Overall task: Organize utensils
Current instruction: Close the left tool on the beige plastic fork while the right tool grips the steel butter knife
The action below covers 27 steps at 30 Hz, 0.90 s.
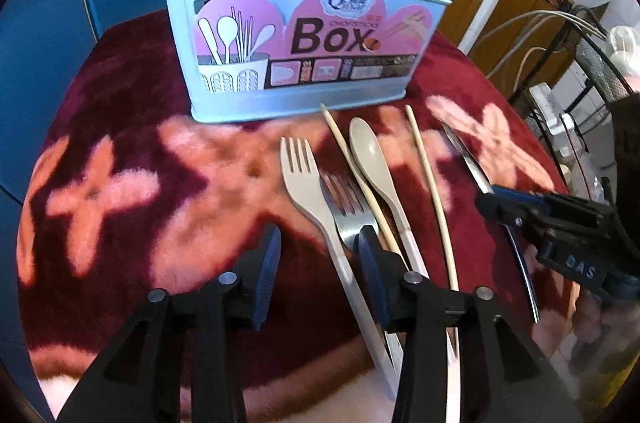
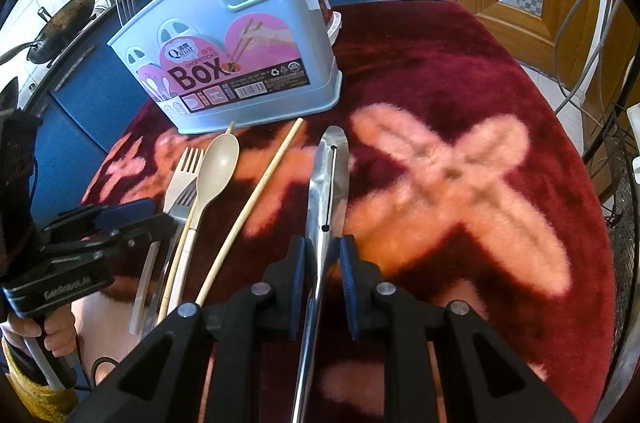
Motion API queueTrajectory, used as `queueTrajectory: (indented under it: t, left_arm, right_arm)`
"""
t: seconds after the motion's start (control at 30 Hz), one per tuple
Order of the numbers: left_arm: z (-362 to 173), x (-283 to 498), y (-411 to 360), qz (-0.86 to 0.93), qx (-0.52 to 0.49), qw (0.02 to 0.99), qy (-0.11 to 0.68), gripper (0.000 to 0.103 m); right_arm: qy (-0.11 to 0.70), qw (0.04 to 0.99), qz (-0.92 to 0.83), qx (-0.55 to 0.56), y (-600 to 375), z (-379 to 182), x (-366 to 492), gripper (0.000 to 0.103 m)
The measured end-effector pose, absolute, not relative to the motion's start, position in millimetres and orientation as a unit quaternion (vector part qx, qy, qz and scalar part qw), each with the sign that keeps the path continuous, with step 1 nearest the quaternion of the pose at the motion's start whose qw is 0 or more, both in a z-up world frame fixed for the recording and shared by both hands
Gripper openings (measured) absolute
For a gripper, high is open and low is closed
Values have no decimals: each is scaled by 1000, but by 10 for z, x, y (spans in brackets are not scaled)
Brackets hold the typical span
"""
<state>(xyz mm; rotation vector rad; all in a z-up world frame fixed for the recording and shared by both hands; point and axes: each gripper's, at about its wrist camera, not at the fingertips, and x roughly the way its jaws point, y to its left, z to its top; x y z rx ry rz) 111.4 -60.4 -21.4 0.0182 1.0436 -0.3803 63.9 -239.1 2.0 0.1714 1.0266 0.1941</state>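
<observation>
Right gripper (image 2: 323,255): jaws straddle the knife (image 2: 328,175), not quite clamped.
Left gripper (image 1: 318,247): jaws apart, empty, above the forks.
Risk: the thin knife may slip on the plush cloth (image 2: 460,63).

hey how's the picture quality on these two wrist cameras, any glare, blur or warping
Left wrist view: fisheye bends the blue utensil box, the right gripper at the edge is smeared, and the floral blanket looks soft. Right wrist view: daylight glares off the metal knife, and the black lens rim darkens the corners.
</observation>
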Motion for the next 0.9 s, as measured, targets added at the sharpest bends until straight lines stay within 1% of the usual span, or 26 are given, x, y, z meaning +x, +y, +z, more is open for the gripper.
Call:
queueTrajectory:
  t: [0.13, 0.2, 0.27, 0.37, 0.47, 0.53, 0.6, 0.7, 0.9]
  left_arm:
    - [-211, 1226, -585, -152, 12, 861, 486, 45]
    - [-239, 1310, -547, -159, -3, 856, 492, 45]
    - [-265, 1373, -532, -166, -18, 853, 495, 42]
    - [-286, 1451, -549, -178, -32, 850, 496, 26]
    - [-287, 1484, -602, -184, -29, 851, 491, 15]
    - [-277, 1490, -610, -192, -33, 852, 486, 9]
    - [-258, 1490, -594, -201, -42, 852, 482, 5]
    - [-240, 1482, -591, -207, -41, 849, 484, 4]
    - [-270, 1531, -716, -216, -9, 839, 500, 4]
  right_arm:
    - [489, 863, 94, 81, -2388, 21, 639, 20]
    - [490, 863, 95, 81, -2389, 22, 644, 20]
    - [491, 862, 97, 82, -2394, 21, 657, 20]
    - [493, 860, 98, 83, -2394, 23, 687, 20]
    - [498, 858, 98, 80, -2378, 31, 742, 21]
    - [502, 856, 99, 77, -2361, 39, 788, 21]
    - [506, 853, 100, 76, -2354, 42, 839, 23]
    - [514, 848, 101, 79, -2345, 38, 933, 26]
    - [532, 838, 101, 68, -2291, 7, 1148, 29]
